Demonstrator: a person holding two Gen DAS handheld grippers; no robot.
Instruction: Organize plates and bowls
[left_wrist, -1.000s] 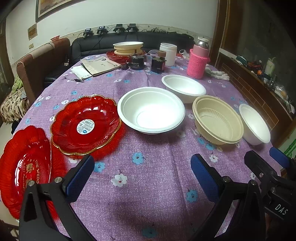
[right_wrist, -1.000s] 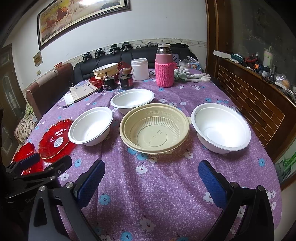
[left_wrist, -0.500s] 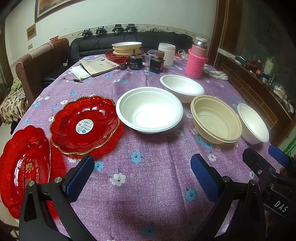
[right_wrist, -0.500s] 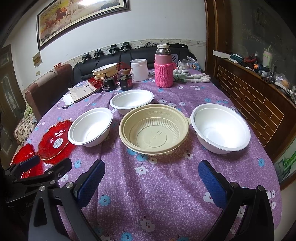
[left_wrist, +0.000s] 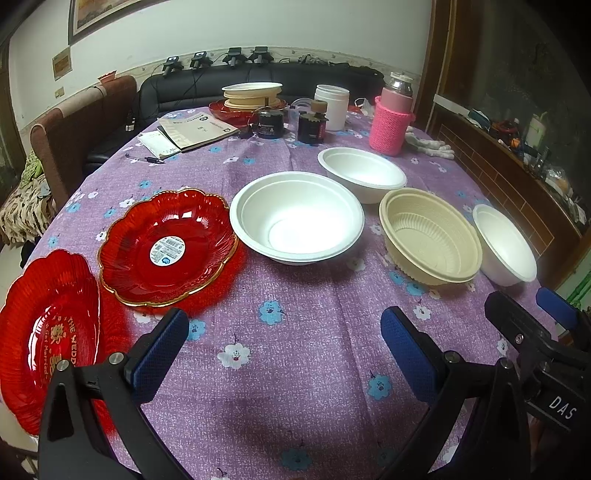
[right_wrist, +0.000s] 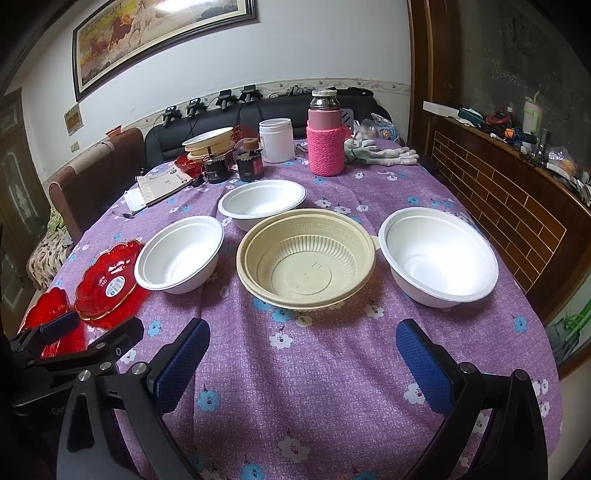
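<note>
Hovering left gripper: it is hanging low over the purple flowered tablecloth at the near edge, its blue-padded fingers standing wide apart and holding nothing.
Hovering right gripper: it is facing the beige bowl, fingers spread wide and gripping nothing; it is also showing at the lower right of the left view.
Red plates: the gold-rimmed red plate is lying ahead and left of the left gripper, with a round sticker in its middle; a second red plate with gold lettering is lying nearer, at the table's left edge, just beside the first.
White bowls: a large white bowl is sitting upright just right of the gold-rimmed plate; another white bowl is sitting behind it; a third white bowl is standing at the right, near the table edge.
Beige bowl: it is resting between the white bowls, directly ahead of the right gripper.
Far end of the table: a pink knitted bottle, a white jar, two dark jars, a booklet and a stack of plates are standing there, well apart from both grippers.
</note>
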